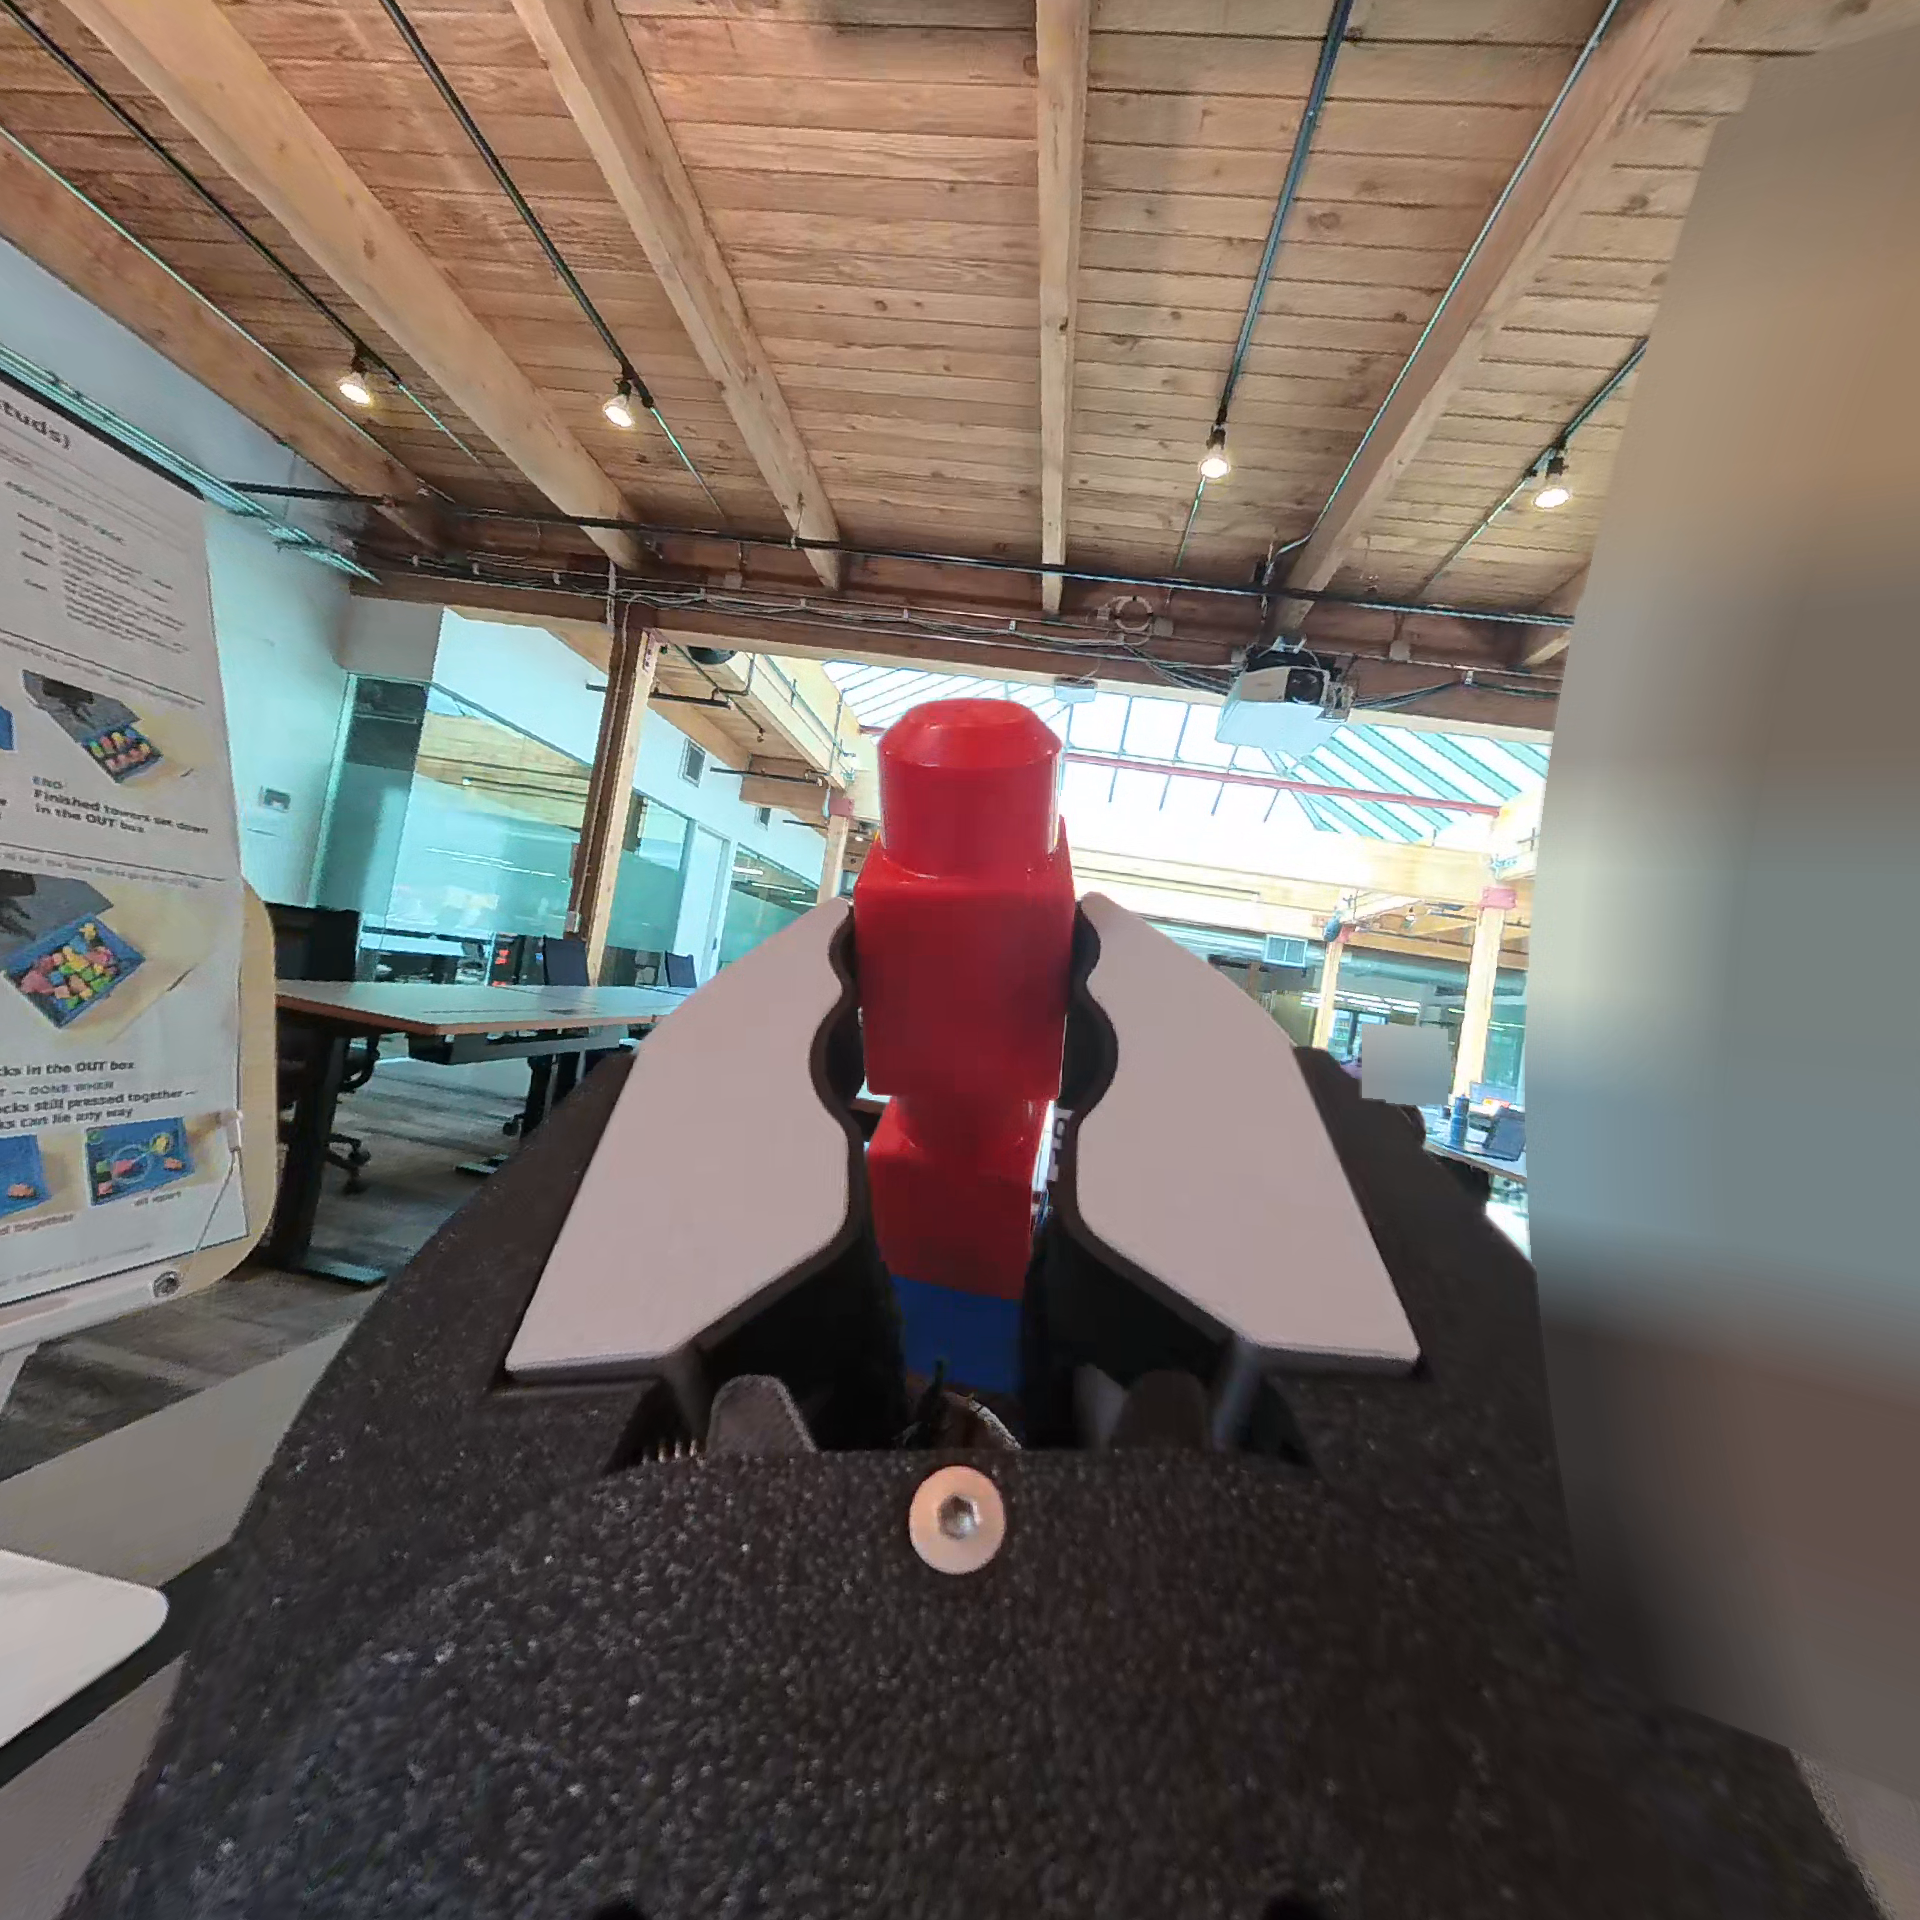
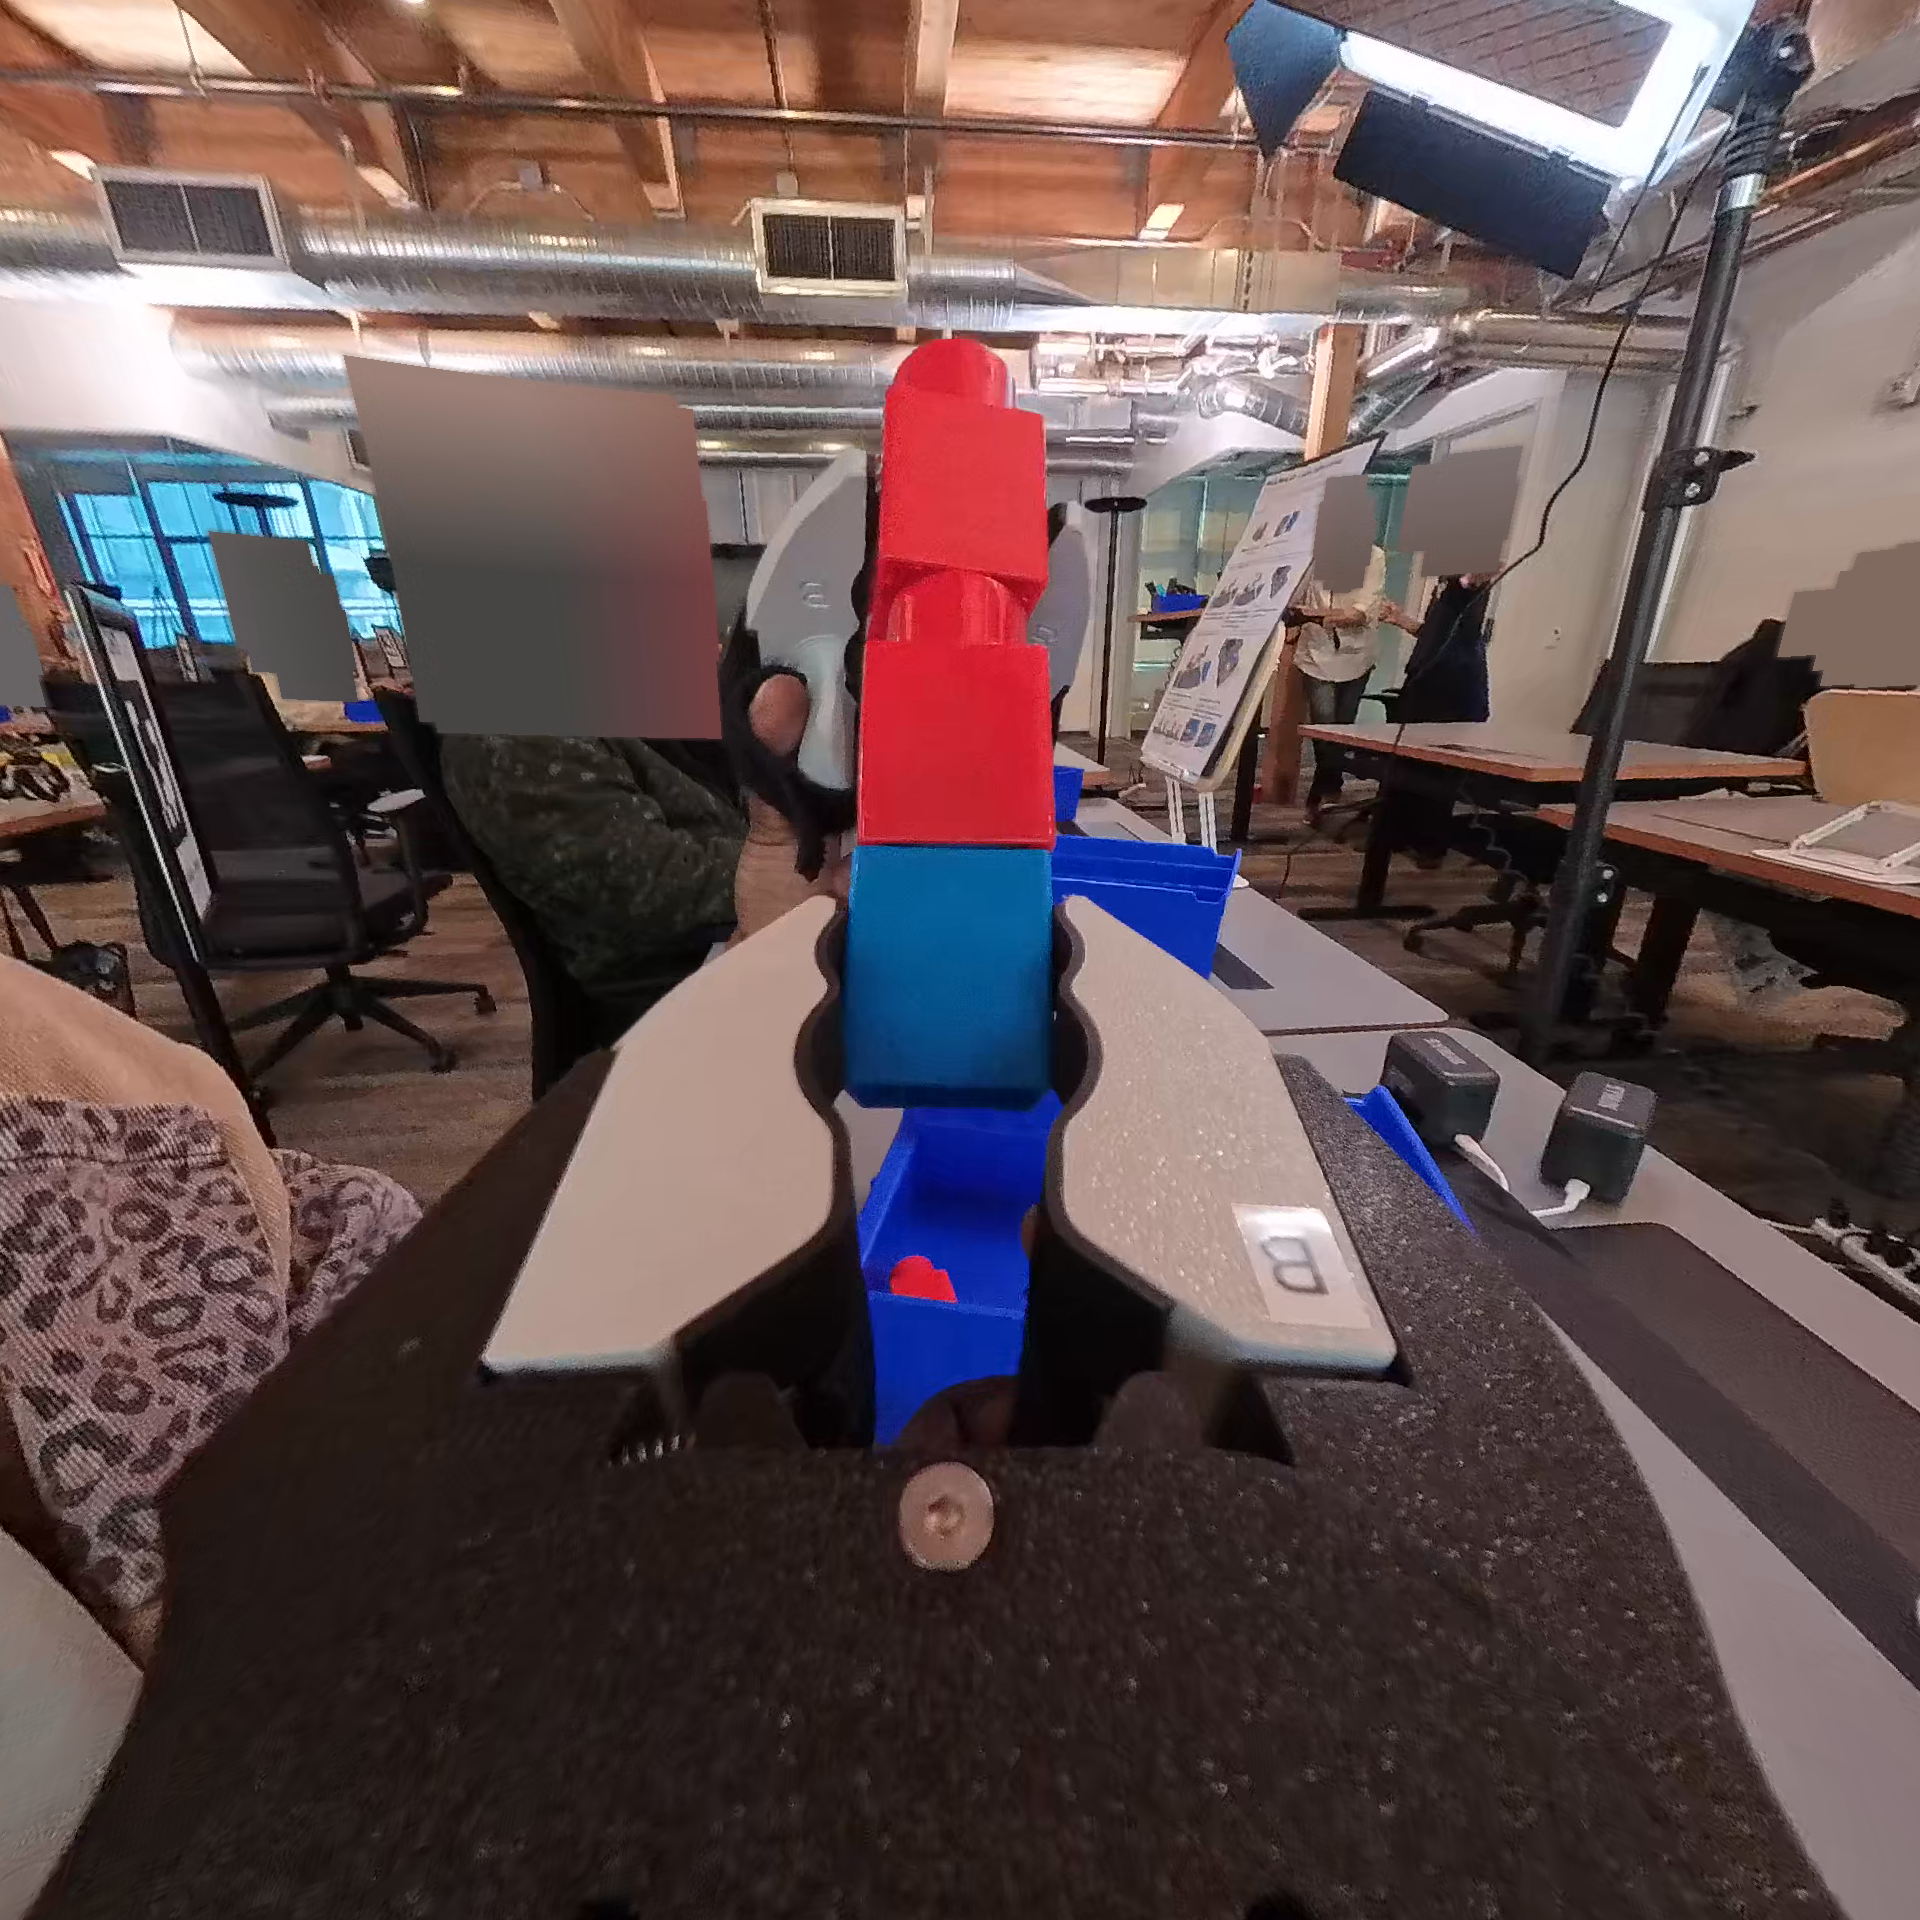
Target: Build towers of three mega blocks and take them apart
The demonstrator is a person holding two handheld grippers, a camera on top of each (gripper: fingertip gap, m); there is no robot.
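A tower of three mega blocks is held in the air between both grippers. My right gripper [image 2: 948, 935] is shut on the blue bottom block [image 2: 945, 977]. A red middle block [image 2: 954, 743] sits on it. The red top block [image 2: 961, 488] tilts a little, and the middle block's stud [image 2: 956, 613] shows under it. My left gripper [image 1: 961, 935] is shut on that red top block [image 1: 961, 977], with the middle red block [image 1: 951, 1195] and the blue block [image 1: 961, 1340] nearer the camera. The left gripper's fingers [image 2: 816, 603] show behind the top block in the right wrist view.
A blue bin [image 2: 935, 1340] below the tower holds a red block [image 2: 920, 1278]. Another blue bin [image 2: 1143, 894] stands behind on the grey table. Two black chargers [image 2: 1439, 1081] lie at right, beside a light stand [image 2: 1621, 727]. An instruction board [image 1: 104, 831] stands at left. A seated person [image 2: 592, 831] is close. Spacing between my two grippers at the tips: around 8 centimetres.
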